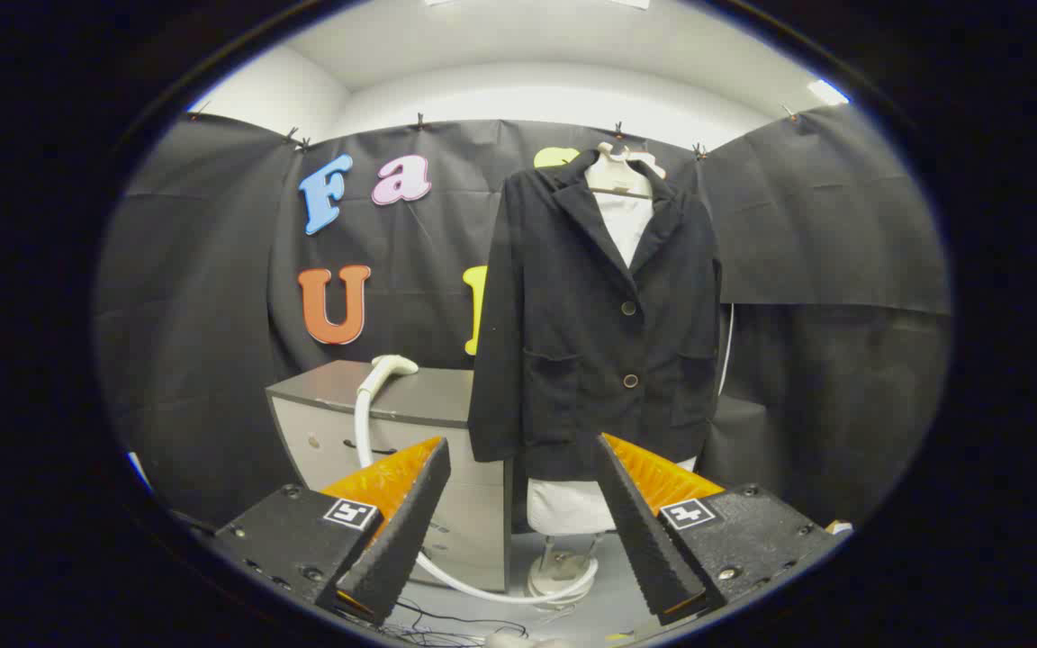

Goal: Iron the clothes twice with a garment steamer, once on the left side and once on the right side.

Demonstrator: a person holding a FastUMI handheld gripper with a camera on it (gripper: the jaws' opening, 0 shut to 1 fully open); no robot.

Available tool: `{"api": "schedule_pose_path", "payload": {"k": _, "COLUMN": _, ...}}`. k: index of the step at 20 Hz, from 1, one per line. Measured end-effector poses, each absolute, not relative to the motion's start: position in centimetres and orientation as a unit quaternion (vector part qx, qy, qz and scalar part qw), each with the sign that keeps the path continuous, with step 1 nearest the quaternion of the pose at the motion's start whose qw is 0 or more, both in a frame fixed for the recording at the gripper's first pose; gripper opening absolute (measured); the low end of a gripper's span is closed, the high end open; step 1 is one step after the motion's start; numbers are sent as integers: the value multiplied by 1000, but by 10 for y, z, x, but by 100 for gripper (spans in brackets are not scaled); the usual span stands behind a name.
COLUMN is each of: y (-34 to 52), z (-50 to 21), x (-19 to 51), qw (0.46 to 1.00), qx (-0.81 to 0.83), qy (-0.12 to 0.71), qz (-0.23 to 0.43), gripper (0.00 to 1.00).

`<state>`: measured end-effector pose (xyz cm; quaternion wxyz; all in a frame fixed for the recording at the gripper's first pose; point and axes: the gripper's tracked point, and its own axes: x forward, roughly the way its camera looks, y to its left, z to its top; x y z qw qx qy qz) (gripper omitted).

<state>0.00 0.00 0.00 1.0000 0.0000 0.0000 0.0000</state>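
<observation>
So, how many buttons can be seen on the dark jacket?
2: the upper button at mid-chest of the jacket, the lower button below it. Others may be hidden.

Recording booth – black cloth wall, jacket on mannequin, grey cabinet

Our gripper stands spread wide, with open air between its fingers and the black jacket on its dress form beyond. A grey cabinet just beside the jacket narrows that side. A white hose drapes the cabinet front and loops across the floor.
</observation>
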Motion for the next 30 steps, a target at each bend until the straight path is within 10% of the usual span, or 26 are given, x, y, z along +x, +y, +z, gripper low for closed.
{"api": "schedule_pose_path", "payload": {"k": 19, "y": 31, "z": 28, "x": 30, "qw": 1000, "qx": 5, "qy": 1, "qz": 19, "gripper": 99}}
{"api": "schedule_pose_path", "payload": {"k": 30, "y": 128, "z": 60, "x": 161, "qw": 994, "qx": 10, "qy": 42, "qz": 98, "gripper": 99}}
